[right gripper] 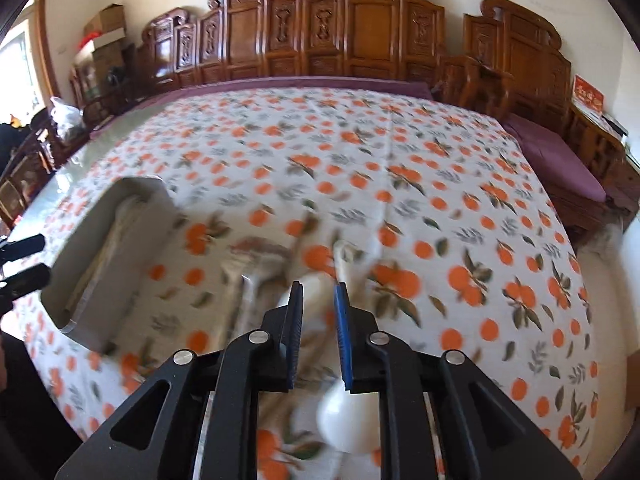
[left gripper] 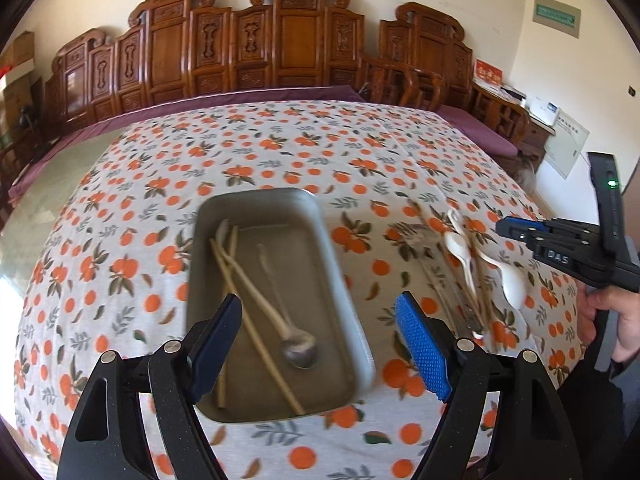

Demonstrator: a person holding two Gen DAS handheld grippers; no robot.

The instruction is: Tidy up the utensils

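- Left gripper (left gripper: 318, 346), jaws wide and empty, hangs above the metal tray (left gripper: 340, 248) holding chopsticks and a spoon.
- Right gripper (right gripper: 319, 336), lettered "DAS", jaws narrowly parted, nothing pinched, above loose utensils (left gripper: 464, 256) near the table's (left gripper: 280, 148) right edge.

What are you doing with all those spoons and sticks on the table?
A person is sorting utensils with a gripper in each hand. A metal tray already holds chopsticks and a metal spoon. More white spoons and chopsticks lie loose on the orange-print tablecloth. The left gripper hangs open over the tray, holding nothing. The right gripper, jaws slightly apart and empty, is over the loose pile.
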